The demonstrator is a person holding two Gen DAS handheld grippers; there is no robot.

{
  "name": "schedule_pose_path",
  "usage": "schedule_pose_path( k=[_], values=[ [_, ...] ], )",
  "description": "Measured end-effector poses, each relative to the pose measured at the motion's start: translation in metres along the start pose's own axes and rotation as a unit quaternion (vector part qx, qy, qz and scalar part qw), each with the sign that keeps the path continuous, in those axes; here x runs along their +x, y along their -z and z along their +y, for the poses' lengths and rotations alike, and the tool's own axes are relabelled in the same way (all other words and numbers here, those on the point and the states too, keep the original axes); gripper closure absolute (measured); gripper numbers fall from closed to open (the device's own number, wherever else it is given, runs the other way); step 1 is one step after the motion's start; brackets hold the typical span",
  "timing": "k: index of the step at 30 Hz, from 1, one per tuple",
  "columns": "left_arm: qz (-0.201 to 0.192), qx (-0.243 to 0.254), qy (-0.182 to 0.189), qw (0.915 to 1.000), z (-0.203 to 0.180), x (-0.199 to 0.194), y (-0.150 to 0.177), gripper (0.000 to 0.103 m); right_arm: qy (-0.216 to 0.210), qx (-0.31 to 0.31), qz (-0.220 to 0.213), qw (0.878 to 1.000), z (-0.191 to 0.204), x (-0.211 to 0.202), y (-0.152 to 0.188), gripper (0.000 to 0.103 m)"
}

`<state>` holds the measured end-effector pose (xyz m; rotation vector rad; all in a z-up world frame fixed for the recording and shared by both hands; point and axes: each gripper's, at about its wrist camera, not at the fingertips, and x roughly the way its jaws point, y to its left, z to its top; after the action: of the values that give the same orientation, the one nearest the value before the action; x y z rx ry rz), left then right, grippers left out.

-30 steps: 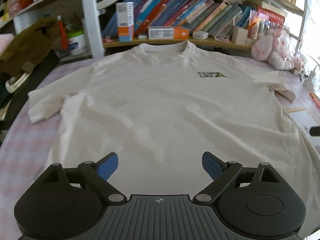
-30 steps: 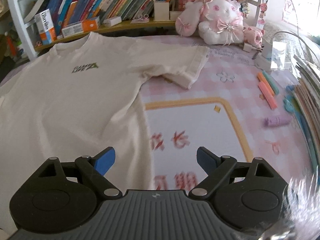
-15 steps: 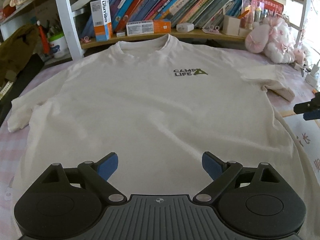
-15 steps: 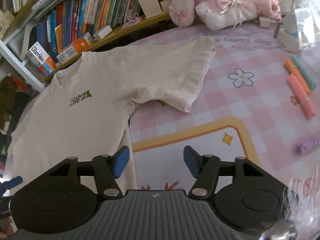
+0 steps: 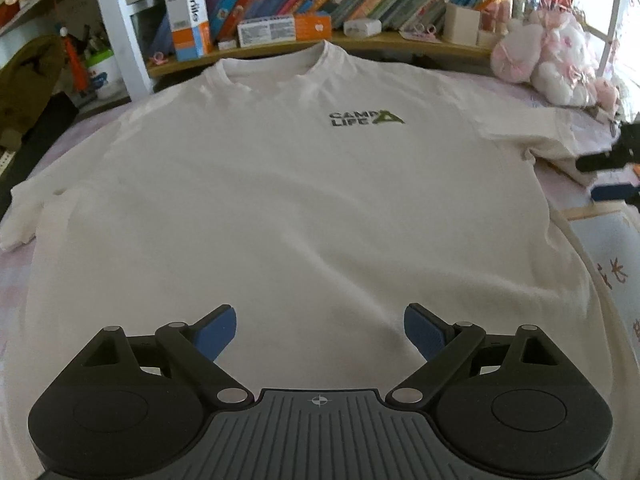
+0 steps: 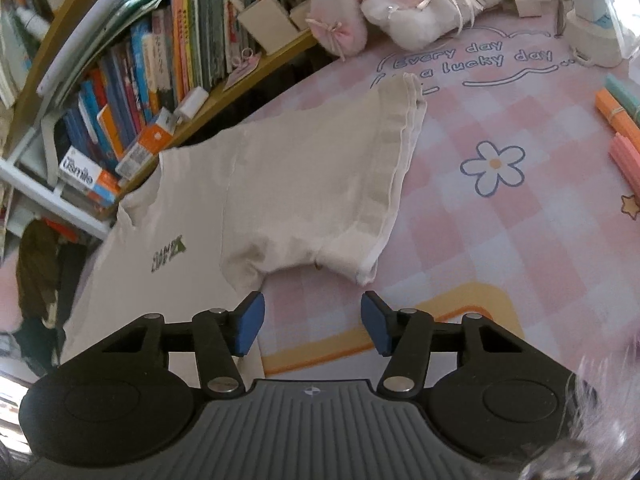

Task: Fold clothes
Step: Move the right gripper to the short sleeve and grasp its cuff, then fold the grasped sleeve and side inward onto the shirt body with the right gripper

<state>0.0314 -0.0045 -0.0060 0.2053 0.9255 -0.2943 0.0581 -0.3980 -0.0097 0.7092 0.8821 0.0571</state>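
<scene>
A cream T-shirt [image 5: 296, 208] with a small dark chest print lies flat, face up, on the pink checked table cover [image 6: 500, 240]. My left gripper [image 5: 319, 334] hovers open over the shirt's lower front with nothing between its blue pads. My right gripper [image 6: 312, 324] sits just below the shirt's right sleeve [image 6: 328, 184], near the armpit; its jaws are closing with only table cover between them. In the left wrist view the right gripper [image 5: 608, 176] shows at the far right edge beside that sleeve.
A bookshelf [image 5: 320, 8] full of books and boxes runs along the table's far edge. Pink plush toys [image 6: 404, 4] sit at the back right. Coloured markers [image 6: 620, 120] lie at the right. Dark clothing [image 5: 28, 80] is piled at the far left.
The right gripper swung toward the sleeve, rolled, and its jaws narrowed. The left gripper drifted across the shirt, so the collar and print now sit more central.
</scene>
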Motion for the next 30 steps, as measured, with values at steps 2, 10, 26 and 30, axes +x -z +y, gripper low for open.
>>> schedule_pose_path(
  k=[2,10,26,30],
  values=[
    [0.003,0.003,-0.001,1.0,-0.002,0.002,0.0,0.01,-0.006,0.018,-0.01,1.0,-0.005,0.003,-0.006,0.053],
    [0.012,0.0,-0.009,0.9999,-0.001,0.001,0.001,0.01,-0.012,0.062,-0.038,0.997,-0.019,0.011,-0.028,0.054],
    [-0.016,0.007,0.008,0.9998,0.015,-0.013,0.009,0.01,0.078,-0.114,-0.098,0.986,0.068,0.023,-0.055,0.099],
    [-0.028,0.014,0.014,0.9994,0.031,-0.019,0.012,0.01,0.067,-0.251,-0.1,0.96,0.149,0.042,-0.035,0.099]
  ],
)
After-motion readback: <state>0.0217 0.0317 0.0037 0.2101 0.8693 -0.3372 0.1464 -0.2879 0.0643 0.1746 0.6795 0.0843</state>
